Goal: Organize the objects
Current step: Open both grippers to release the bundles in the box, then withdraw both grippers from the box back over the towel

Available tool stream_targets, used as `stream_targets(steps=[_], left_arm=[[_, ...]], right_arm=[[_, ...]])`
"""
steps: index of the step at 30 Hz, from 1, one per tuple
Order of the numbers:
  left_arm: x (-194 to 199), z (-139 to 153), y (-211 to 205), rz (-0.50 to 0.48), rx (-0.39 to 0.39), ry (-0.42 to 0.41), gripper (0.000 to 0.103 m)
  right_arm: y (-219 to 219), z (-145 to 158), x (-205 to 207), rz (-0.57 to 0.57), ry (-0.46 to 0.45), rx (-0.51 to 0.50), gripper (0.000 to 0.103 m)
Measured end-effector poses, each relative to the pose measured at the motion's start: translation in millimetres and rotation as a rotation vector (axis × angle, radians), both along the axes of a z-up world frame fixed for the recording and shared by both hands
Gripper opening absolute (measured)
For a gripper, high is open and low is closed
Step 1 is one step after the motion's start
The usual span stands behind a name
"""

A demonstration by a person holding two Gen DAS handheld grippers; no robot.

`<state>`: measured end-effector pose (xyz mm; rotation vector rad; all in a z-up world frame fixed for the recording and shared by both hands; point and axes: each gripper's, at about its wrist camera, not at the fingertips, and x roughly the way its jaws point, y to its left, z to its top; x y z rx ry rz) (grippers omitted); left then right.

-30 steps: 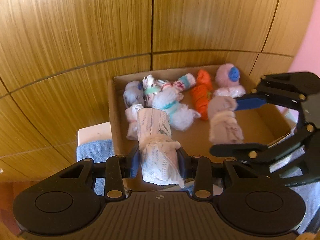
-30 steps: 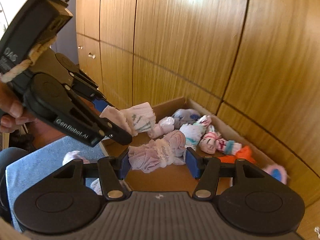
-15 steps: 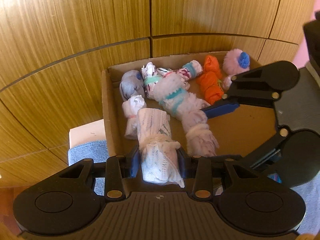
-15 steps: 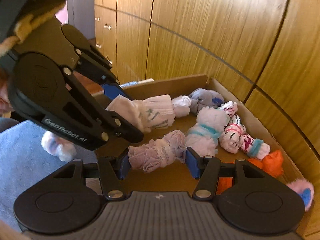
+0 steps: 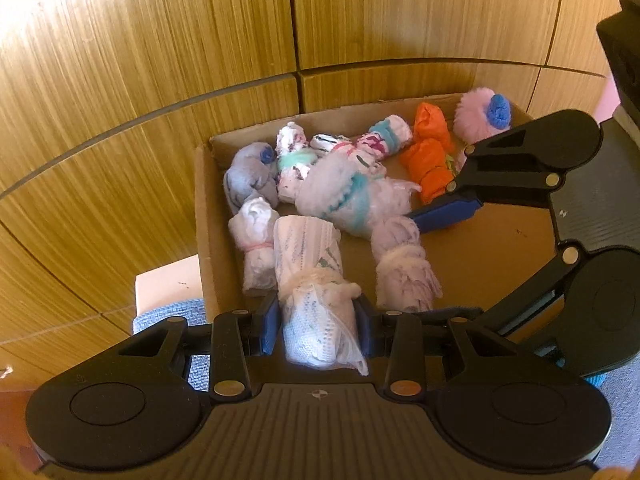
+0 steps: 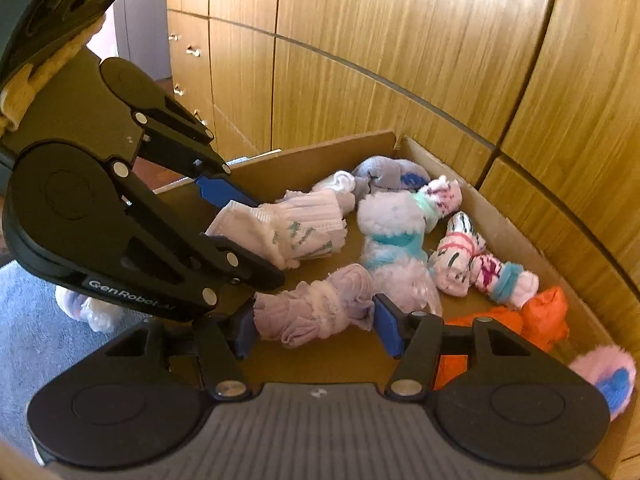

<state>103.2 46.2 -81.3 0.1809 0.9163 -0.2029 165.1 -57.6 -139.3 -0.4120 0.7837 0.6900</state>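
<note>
Both grippers have dropped lower into the shallow brown cardboard box (image 5: 206,216) over the past second, each carrying a rolled sock bundle toward the floor of the box. The left gripper (image 5: 316,320) is clamped on a white ribbed sock roll with faint teal markings (image 5: 310,268), held just beside a small white sock bundle (image 5: 256,240) at the box's left wall. The right gripper (image 6: 316,322) pinches a pale lilac sock roll (image 6: 316,308) between its blue pads (image 6: 386,330), low over bare cardboard and close to a fluffy white-and-turquoise sock bundle (image 6: 394,236).

Already lying in the box are a grey sock ball (image 5: 248,176), a pink-and-white patterned pair (image 6: 476,264), an orange roll (image 5: 432,160) and a fuzzy pink ball with a blue centre (image 5: 482,116). At least one more pale bundle (image 6: 86,308) sits outside on the blue-grey cloth (image 6: 36,340), so sorting looks well advanced but unfinished: two releases pending, then stragglers.
</note>
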Motion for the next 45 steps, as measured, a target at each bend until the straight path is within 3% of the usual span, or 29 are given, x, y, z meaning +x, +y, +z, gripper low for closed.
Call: stream_targets(steps=[5,10,30,38,45], left_arm=[[-4,5,0,0.003,-0.011,-0.007,0.047],[-10,17,-1,0.015,-0.029,-0.032,0.060],[-40,34,18,0.052,-0.073,-0.057,0.069],[-61,43,27,0.079,-0.080,-0.075,0.073],[-96,54,34,0.123,-0.104,-0.129,0.082]], right_arm=[[1,3,-1,0.004,-0.004,-0.004,0.055],[4,3,-2,0.011,-0.003,-0.011,0.055],[14,15,-12,0.014,-0.028,-0.027,0.063],[7,36,-34,-0.025,-0.061,-0.001,0.064],[-14,60,-81,-0.134,-0.137,0.092,0.074]])
